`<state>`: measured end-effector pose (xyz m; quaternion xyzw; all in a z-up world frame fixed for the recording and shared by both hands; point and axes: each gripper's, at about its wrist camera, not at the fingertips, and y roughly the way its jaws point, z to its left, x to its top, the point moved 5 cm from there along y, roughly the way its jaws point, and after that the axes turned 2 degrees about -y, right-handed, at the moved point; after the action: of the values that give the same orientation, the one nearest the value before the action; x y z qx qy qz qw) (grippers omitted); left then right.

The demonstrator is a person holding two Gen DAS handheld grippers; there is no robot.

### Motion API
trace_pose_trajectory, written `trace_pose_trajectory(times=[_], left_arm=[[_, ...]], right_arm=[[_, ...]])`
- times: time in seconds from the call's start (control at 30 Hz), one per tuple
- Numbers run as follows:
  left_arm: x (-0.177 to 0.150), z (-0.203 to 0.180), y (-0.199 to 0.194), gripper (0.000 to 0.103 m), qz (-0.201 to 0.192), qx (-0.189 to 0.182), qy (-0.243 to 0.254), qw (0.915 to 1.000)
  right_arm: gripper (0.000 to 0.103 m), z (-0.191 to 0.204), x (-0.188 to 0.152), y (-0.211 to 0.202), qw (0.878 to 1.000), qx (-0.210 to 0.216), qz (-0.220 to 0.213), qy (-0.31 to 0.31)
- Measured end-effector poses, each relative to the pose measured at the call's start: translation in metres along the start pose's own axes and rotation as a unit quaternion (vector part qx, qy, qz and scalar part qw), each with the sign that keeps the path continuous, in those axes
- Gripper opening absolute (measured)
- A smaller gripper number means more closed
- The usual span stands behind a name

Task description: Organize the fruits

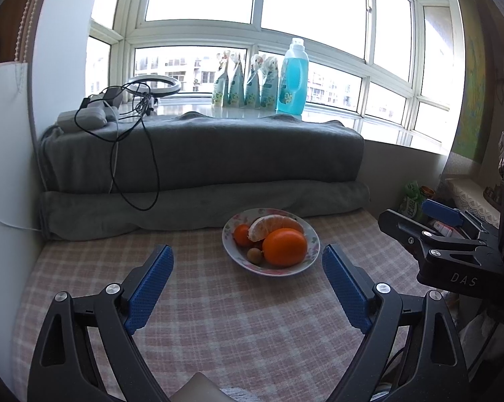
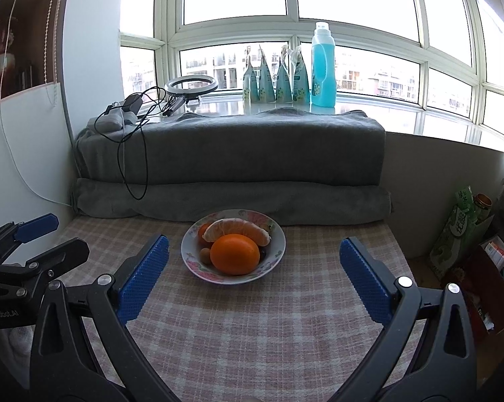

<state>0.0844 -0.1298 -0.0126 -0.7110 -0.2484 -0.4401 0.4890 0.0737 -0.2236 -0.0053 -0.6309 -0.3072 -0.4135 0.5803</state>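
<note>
A large orange [image 2: 234,254] lies at the front of a floral bowl [image 2: 198,268] with a peeled segment [image 2: 241,229] and smaller fruits, on the checked desk [image 2: 252,335] below folded grey blankets [image 2: 235,147]; left gripper [image 1: 248,288] and right gripper [image 2: 253,279] hover short of it, jaws wide apart and empty

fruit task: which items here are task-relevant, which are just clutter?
Task-relevant:
- floral bowl
- large orange
- peeled citrus segment
- small mandarin
- small brown fruit
- left gripper and right gripper, both open and empty

Clutter:
- blue detergent bottle
- refill pouches
- ring light
- chargers and cables
- folded grey blankets
</note>
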Motion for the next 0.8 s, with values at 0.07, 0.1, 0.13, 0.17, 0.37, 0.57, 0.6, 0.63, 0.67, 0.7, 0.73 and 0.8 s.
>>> trace_pose_trajectory(times=[0.07,0.1,0.13,0.17,0.37,0.57,0.6,0.63,0.67,0.7,0.73,0.8], left_arm=[[-0.0001,-0.0002,-0.0003,0.091,0.000,0.000,0.000,1.0000],[0.0001,-0.0003,-0.0005,0.091,-0.001,-0.001,0.000,1.0000],[0.0003,-0.0005,-0.0006,0.091,-0.001,-0.001,0.001,1.0000],[0.0004,-0.0006,-0.0005,0.091,-0.001,-0.001,0.001,1.0000],[0.0002,-0.0012,0.0006,0.091,0.001,-0.003,0.002,1.0000],[0.0002,-0.0015,0.0009,0.091,0.002,-0.002,0.002,1.0000],[0.0002,-0.0015,0.0009,0.091,0.002,-0.002,0.002,1.0000],[0.0001,-0.0017,0.0007,0.091,0.002,-0.003,0.001,1.0000],[0.0001,-0.0017,0.0009,0.091,0.002,-0.002,0.002,1.0000],[0.0001,-0.0014,0.0011,0.091,0.002,-0.003,0.002,1.0000],[0.0001,-0.0015,0.0011,0.091,0.002,-0.003,0.002,1.0000],[0.0000,-0.0015,0.0010,0.091,0.002,-0.003,0.002,1.0000]], right_arm=[[0.103,0.0004,-0.0004,0.0000,1.000,0.000,0.001,0.001],[0.103,0.0001,-0.0002,0.0002,1.000,0.000,0.000,0.001],[0.103,-0.0001,-0.0001,0.0004,1.000,0.000,0.000,0.000],[0.103,0.0001,0.0000,0.0003,1.000,0.000,0.000,0.001],[0.103,0.0005,-0.0006,-0.0002,1.000,0.002,0.001,0.001],[0.103,0.0006,-0.0004,0.0004,1.000,0.001,0.001,0.002],[0.103,0.0002,-0.0003,0.0006,1.000,0.002,0.001,0.002],[0.103,0.0005,-0.0005,0.0008,1.000,0.002,0.001,0.002],[0.103,0.0003,-0.0004,0.0007,1.000,0.002,0.001,0.002],[0.103,0.0002,-0.0004,0.0008,1.000,0.002,0.001,0.001],[0.103,0.0005,-0.0006,0.0008,1.000,0.002,0.001,0.002],[0.103,0.0004,-0.0006,0.0009,1.000,0.002,0.002,0.001]])
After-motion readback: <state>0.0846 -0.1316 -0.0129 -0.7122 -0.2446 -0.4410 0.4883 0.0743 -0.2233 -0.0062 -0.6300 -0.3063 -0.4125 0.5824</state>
